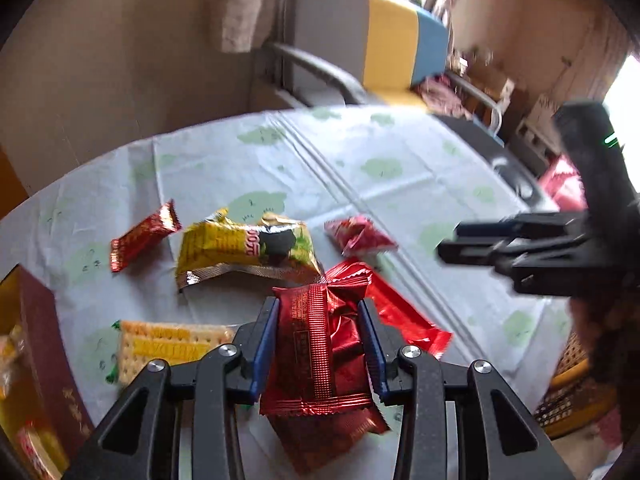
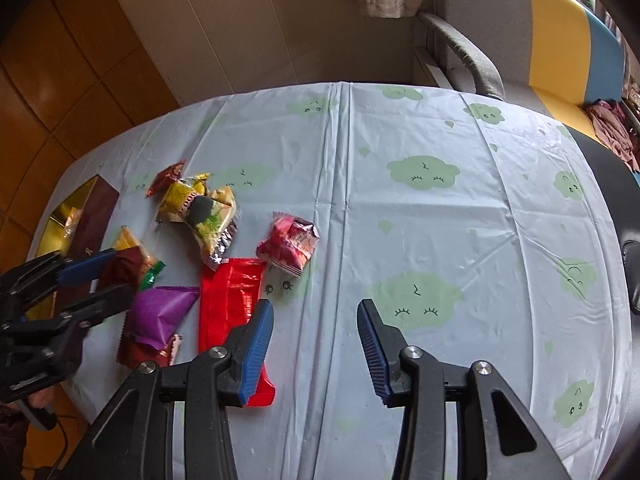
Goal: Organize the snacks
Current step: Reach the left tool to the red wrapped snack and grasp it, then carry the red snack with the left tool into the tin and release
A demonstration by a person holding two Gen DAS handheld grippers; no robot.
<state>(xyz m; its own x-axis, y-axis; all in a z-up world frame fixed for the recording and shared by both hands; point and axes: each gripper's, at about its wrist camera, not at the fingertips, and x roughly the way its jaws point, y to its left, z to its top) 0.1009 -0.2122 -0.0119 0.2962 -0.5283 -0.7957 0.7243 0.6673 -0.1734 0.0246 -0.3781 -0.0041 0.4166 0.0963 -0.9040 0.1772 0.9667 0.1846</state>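
My left gripper (image 1: 318, 304) is shut on a dark red snack packet (image 1: 316, 352) and holds it above the table. It also shows at the left of the right wrist view (image 2: 108, 276), with the packet (image 2: 122, 268) between its fingers. My right gripper (image 2: 316, 308) is open and empty above the tablecloth; it shows in the left wrist view (image 1: 452, 240) at the right. On the table lie a yellow packet (image 1: 244, 250), a small red bar (image 1: 140, 236), a red pouch (image 1: 358, 234), a long red wrapper (image 2: 230, 300), a cracker pack (image 1: 168, 346) and a purple packet (image 2: 160, 312).
A maroon box (image 1: 44, 360) with a gold lining holds snacks at the table's left edge; it also shows in the right wrist view (image 2: 96, 216). The tablecloth (image 2: 420, 220) has green cloud prints. A grey, yellow and blue sofa (image 1: 380, 36) stands behind the table.
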